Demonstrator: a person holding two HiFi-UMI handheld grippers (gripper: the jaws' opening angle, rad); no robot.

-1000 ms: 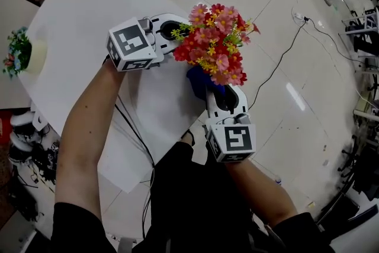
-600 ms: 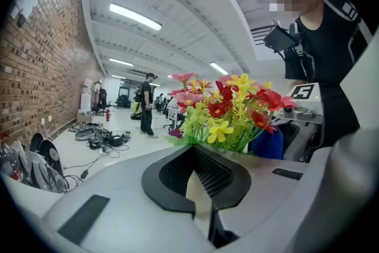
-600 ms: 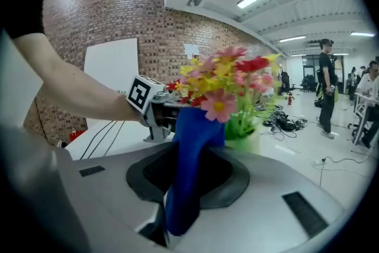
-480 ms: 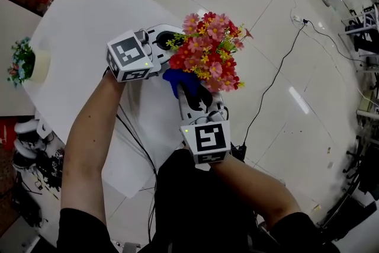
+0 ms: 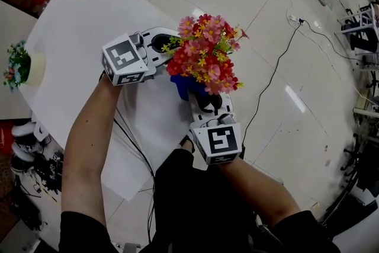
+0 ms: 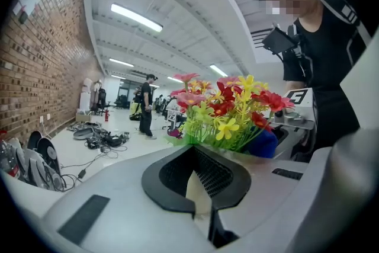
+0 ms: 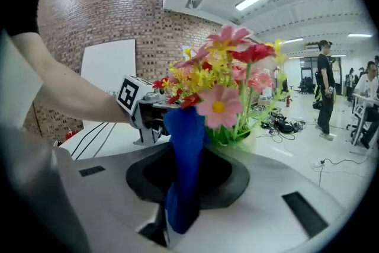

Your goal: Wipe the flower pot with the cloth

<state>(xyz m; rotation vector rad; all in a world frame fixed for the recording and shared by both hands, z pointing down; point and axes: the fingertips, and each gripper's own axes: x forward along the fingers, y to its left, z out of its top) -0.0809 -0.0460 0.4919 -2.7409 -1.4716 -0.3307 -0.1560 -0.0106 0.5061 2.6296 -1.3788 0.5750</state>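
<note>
Head view: the left hand-held gripper (image 5: 161, 44) reaches in from the left under a bunch of red, pink and yellow flowers (image 5: 204, 56), at the near edge of the white tabletop (image 5: 77, 26). The right hand-held gripper (image 5: 207, 101) comes up from below, with a blue cloth (image 5: 186, 86) showing between it and the blooms. The blooms hide whatever holds them, so I cannot tell if it rests on the tabletop.

Left gripper view: the jaws are pressed onto a cream-coloured wall, which I take to be the flower pot (image 6: 195, 195). The flowers (image 6: 228, 115) rise just beyond it.

Right gripper view: the jaws pinch the cloth (image 7: 185, 169), which stands up as a limp folded strip against the base of the flowers (image 7: 225, 86).

Handling: the pot looks small, stiff and light, but top-heavy under that bouquet. A pinch on its wall, low and firm, seems the sound hold. A smooth side could twist or slip in the jaws under hard rubbing. The cloth is soft and floppy, so light strokes should do.
</note>
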